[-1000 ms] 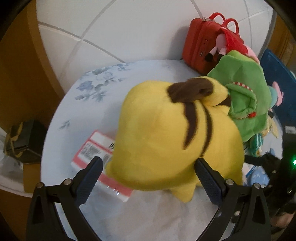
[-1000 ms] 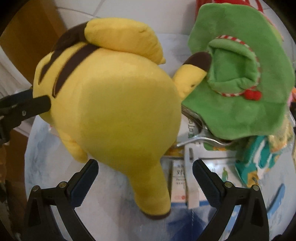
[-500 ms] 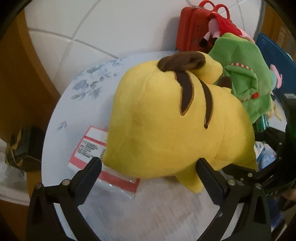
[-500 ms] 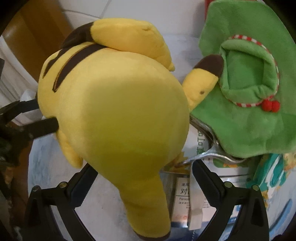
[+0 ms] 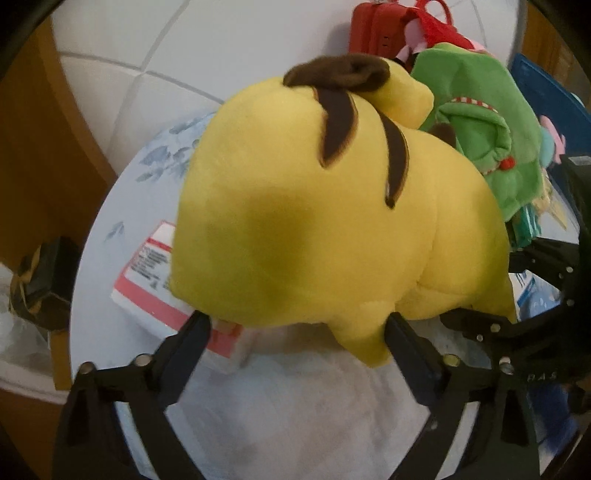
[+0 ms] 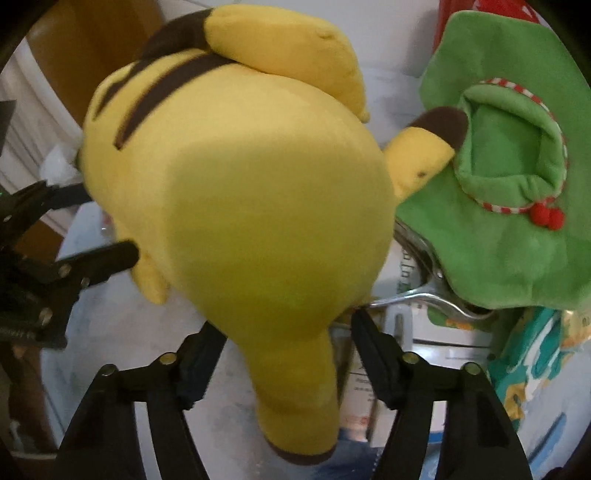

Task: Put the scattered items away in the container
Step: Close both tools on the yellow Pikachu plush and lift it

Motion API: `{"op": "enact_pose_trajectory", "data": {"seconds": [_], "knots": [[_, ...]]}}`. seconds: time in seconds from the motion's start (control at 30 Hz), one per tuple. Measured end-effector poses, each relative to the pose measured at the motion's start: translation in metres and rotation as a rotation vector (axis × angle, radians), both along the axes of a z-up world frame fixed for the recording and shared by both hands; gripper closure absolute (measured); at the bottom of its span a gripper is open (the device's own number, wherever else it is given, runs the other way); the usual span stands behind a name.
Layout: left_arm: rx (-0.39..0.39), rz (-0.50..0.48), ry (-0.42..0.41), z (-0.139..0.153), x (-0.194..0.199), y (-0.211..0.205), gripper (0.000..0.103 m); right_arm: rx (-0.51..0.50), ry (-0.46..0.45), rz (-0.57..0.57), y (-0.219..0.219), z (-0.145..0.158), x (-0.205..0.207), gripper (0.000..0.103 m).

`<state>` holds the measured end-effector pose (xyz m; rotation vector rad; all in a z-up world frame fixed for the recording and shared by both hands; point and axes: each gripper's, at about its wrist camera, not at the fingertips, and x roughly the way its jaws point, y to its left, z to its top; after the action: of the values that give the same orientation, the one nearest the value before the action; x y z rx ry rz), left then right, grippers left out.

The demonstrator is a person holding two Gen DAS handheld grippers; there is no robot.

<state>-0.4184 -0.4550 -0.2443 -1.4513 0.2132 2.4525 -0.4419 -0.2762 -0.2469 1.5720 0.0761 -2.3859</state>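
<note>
A big yellow plush (image 5: 314,221) with brown stripes lies on the round table (image 5: 122,206). My left gripper (image 5: 297,321) straddles its lower edge. The jaws are closing, and the fingertips just meet the fabric without squeezing it. In the right wrist view the same plush (image 6: 240,203) fills the middle. My right gripper (image 6: 288,325) is also closing, around the narrow limb that hangs toward the camera, with a small gap still showing on the right side. One of the left gripper's fingers (image 6: 107,258) shows against the plush's far side.
A green plush (image 6: 517,192) with red-white trim leans on the yellow one. A red case (image 5: 369,33) and a blue container (image 5: 554,96) stand behind. A red-and-white packet (image 5: 147,269) lies under the plush; metal tongs (image 6: 424,295), small boxes (image 6: 358,391) and a teal packet (image 6: 524,358) lie nearby.
Both pairs of jaws have narrowed around the yellow plush. The left gripper has come lower and closer, so the plush looms larger; the right gripper has barely shifted.
</note>
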Motion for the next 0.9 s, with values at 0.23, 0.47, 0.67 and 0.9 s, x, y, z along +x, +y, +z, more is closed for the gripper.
{"op": "enact_pose_trajectory", "data": {"seconds": [0.23, 0.47, 0.67, 0.9], "knots": [[0.05, 0.008, -0.08, -0.017, 0.002, 0.018, 0.082, -0.028, -0.01, 0.006, 0.001, 0.002, 0.004, 0.07], [0.052, 0.047, -0.09, -0.016, 0.004, 0.018, 0.08, -0.023, -0.023, -0.024, 0.007, 0.003, 0.007, 0.074], [0.001, 0.05, -0.104, -0.019, 0.003, 0.024, 0.082, -0.003, -0.019, -0.047, 0.014, 0.005, 0.009, 0.052], [-0.069, 0.094, 0.053, 0.002, 0.02, 0.032, 0.089, 0.052, 0.05, 0.001, -0.001, 0.012, 0.013, 0.077]]}}
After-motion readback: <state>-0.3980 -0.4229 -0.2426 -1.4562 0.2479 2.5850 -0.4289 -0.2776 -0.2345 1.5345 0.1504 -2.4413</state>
